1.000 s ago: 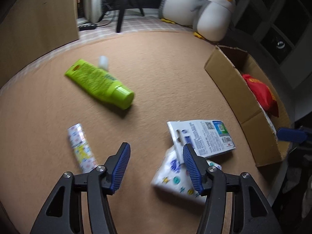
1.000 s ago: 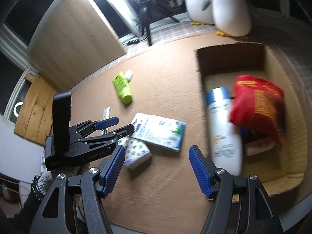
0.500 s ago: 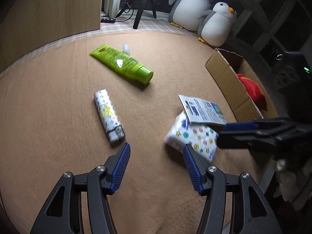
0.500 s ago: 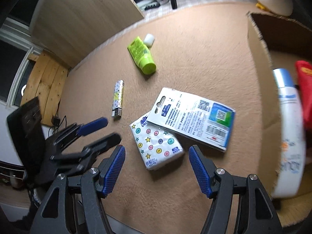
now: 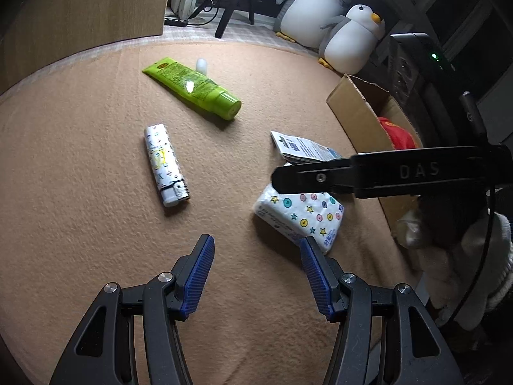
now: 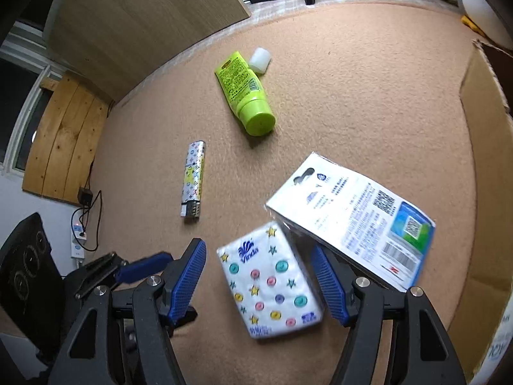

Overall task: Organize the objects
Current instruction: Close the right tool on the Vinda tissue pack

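A white tissue pack with stars point(image 6: 272, 280) point(image 5: 299, 213) lies on the tan mat, between the open jaws of my right gripper point(image 6: 258, 261). A white and blue flat packet point(image 6: 352, 221) point(image 5: 299, 146) leans on its right edge. A patterned lighter point(image 5: 165, 163) point(image 6: 193, 178) and a green tube point(image 5: 192, 86) point(image 6: 245, 94) lie farther out. My left gripper point(image 5: 256, 256) is open and empty, short of the lighter and the tissue pack. The right gripper shows in the left wrist view as a black bar point(image 5: 378, 173) over the tissue pack.
A cardboard box point(image 5: 362, 112) point(image 6: 481, 166) stands at the right with a red bag point(image 5: 397, 133) inside. A small white cap point(image 6: 260, 59) lies by the tube. Two penguin plush toys point(image 5: 349, 40) sit behind the mat. A wooden panel point(image 6: 144, 19) stands at the back left.
My right gripper has moved from the box down to the tissue pack, which now sits between its open jaws. My left gripper has drawn back, so more of the mat shows.
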Available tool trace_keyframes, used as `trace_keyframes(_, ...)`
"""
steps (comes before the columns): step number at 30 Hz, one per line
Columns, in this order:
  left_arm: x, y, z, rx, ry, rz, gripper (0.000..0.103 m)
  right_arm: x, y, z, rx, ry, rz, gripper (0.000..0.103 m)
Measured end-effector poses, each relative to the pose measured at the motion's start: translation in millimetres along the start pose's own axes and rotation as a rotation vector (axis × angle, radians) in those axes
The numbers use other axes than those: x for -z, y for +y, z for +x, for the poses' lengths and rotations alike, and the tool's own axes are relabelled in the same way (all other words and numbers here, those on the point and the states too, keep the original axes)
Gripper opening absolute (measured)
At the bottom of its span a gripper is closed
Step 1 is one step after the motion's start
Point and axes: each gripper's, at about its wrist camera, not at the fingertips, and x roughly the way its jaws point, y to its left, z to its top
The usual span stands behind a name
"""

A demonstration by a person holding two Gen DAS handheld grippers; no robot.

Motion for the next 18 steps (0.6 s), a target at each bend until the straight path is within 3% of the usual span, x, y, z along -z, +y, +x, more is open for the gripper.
trace_keyframes(9, -1.9, -21.5, 16.0, 0.049, 0.026, 0.023, 0.06, 11.5, -4.2, -3.2, -0.022, 0.026, 0.002, 0.064)
trace_keyframes(18, -3.0, -24.1, 20.9, 0.046, 0.037, 0.033, 0.06, 24.9, 2.2, -0.9, -0.111, 0.054, 0.014, 0.063)
